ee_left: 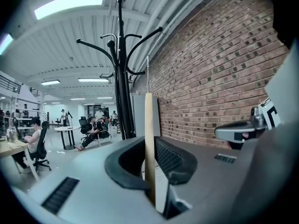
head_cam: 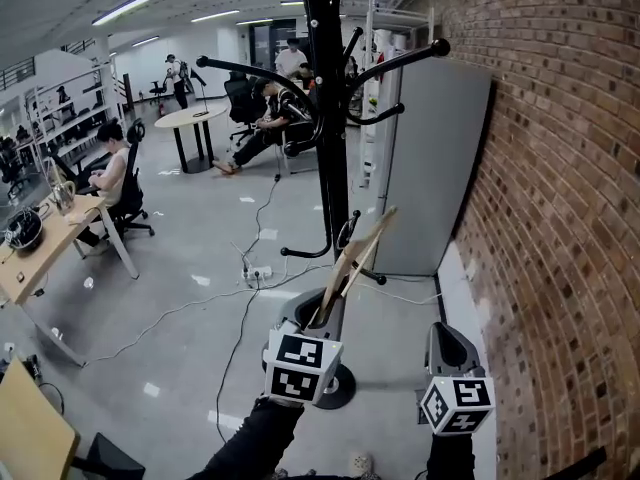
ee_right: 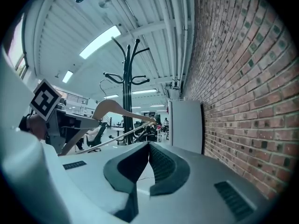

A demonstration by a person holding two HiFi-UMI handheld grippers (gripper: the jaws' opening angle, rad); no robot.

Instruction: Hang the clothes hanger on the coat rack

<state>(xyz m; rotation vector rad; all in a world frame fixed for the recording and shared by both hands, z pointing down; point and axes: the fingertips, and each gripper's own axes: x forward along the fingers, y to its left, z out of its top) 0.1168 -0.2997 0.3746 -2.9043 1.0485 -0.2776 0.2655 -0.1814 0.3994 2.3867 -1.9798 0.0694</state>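
Gripping the wooden hanger point(head_cam: 356, 256) by one end, the left claw point(head_cam: 312, 320) tilts its long axis up and forward toward the coat rack point(head_cam: 328, 138) standing just beyond; the right claw point(head_cam: 447, 346), clenched empty, sits alongside, seemingly farther off

The left gripper point(head_cam: 322, 316) had a smooth, pale grey shell that rounded towards the front, and the right gripper point(head_cam: 447, 336) matched it. On the rear of the left one sat a white left marker cube point(head_cam: 300, 366) printed with black square patterns. The right marker cube point(head_cam: 457, 405) bore the same kind of print. The jaws were black, with a fine ribbed grid on their inner faces, and swelled like dark lips out of the grey housing. Short slotted vents point(ee_right: 231, 199) were let into the shell beside them. Both arms wore black sleeves point(head_cam: 250, 443) that reached the grippers.
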